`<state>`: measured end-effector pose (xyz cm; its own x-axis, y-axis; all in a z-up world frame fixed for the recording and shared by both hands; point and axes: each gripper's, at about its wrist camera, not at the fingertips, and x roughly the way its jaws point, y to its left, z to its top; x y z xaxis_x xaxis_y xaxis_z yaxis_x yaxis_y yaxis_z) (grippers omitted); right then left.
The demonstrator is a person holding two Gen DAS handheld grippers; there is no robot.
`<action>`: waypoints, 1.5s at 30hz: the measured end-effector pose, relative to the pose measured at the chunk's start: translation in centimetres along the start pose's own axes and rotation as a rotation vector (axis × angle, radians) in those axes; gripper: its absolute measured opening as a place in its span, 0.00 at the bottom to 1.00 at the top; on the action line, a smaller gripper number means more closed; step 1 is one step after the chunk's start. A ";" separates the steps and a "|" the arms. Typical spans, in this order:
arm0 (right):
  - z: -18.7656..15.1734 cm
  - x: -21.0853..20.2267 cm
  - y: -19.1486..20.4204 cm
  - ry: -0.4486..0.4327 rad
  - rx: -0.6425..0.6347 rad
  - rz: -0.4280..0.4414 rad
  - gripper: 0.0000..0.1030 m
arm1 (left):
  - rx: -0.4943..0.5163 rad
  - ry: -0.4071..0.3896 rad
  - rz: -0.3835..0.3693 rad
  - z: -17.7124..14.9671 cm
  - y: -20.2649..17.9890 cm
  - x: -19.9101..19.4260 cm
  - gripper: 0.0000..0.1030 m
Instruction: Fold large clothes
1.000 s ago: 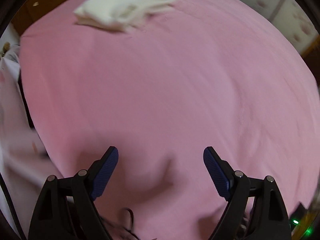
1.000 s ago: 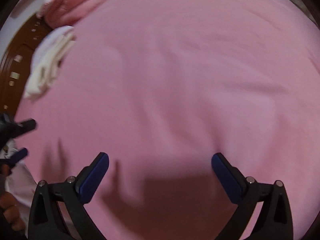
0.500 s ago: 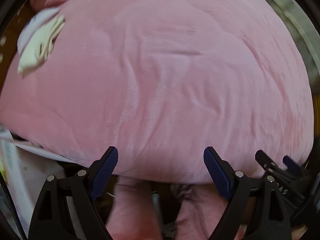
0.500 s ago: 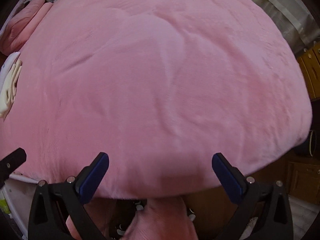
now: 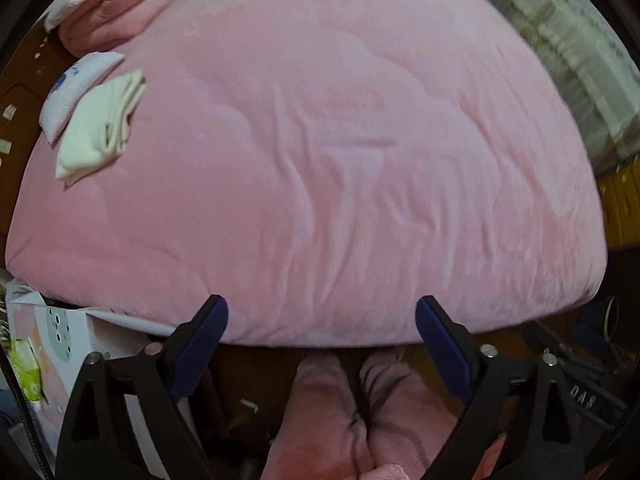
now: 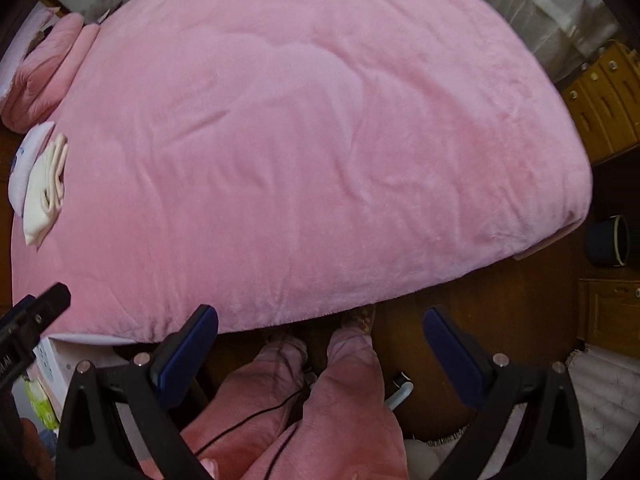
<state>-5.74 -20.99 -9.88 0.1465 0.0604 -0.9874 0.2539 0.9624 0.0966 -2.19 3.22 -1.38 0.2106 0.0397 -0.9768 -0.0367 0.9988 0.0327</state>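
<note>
A large pink fleece blanket [image 5: 340, 140] [image 6: 320, 120] lies spread over the bed, with soft creases. A folded cream garment [image 5: 100, 128] [image 6: 44, 188] rests near its left edge. My left gripper [image 5: 320, 304] hangs above the bed's near edge, pointing down, its jaws opening with nothing between them. My right gripper [image 6: 320, 312] is open and empty, over the near edge and the floor. A person's legs in pink trousers [image 5: 352, 412] [image 6: 320, 400] stand below both grippers. The left gripper's black frame [image 6: 32, 320] shows at the left of the right wrist view.
A white pillow with blue print [image 5: 76, 84] and a folded pink quilt [image 5: 120, 4] lie at the bed's far left. A white box [image 5: 60, 340] stands by the near left corner. Wooden drawers [image 6: 600, 100], a dark round bin [image 6: 608, 240] and a curtain [image 5: 560, 40] are on the right.
Both grippers have risen and drawn back from close over the blanket to above the bed's near edge. The whole bed and the person's legs have come into view.
</note>
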 end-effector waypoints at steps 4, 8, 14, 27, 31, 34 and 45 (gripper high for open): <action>-0.2 -3.4 2.7 -0.104 -0.102 -0.020 1.00 | -0.061 -0.050 -0.012 0.4 1.1 -1.4 0.94; 0.4 -5.4 3.8 -0.159 -0.157 0.005 1.00 | -0.102 -0.088 -0.025 -0.1 1.4 -3.1 0.94; 0.9 -8.1 4.1 -0.250 -0.222 0.006 1.00 | -0.108 -0.135 -0.026 -1.2 0.6 -4.5 0.94; -0.5 -10.3 3.8 -0.349 -0.275 0.003 1.00 | -0.074 -0.217 0.052 -2.4 -2.7 -5.9 0.95; -0.7 -11.5 3.6 -0.412 -0.276 -0.001 1.00 | -0.064 -0.271 0.065 -2.8 -3.2 -7.2 0.95; -0.8 -11.9 3.4 -0.435 -0.274 -0.003 1.00 | -0.055 -0.302 0.074 -3.0 -3.5 -7.9 0.95; -0.4 -12.0 3.0 -0.423 -0.238 0.018 1.00 | -0.067 -0.287 0.047 -3.6 -3.2 -8.3 0.95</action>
<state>-7.17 -18.72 2.18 0.5370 0.0119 -0.8435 0.0290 0.9990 0.0326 -7.35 -0.37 5.82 0.4746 0.1023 -0.8742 -0.1153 0.9919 0.0535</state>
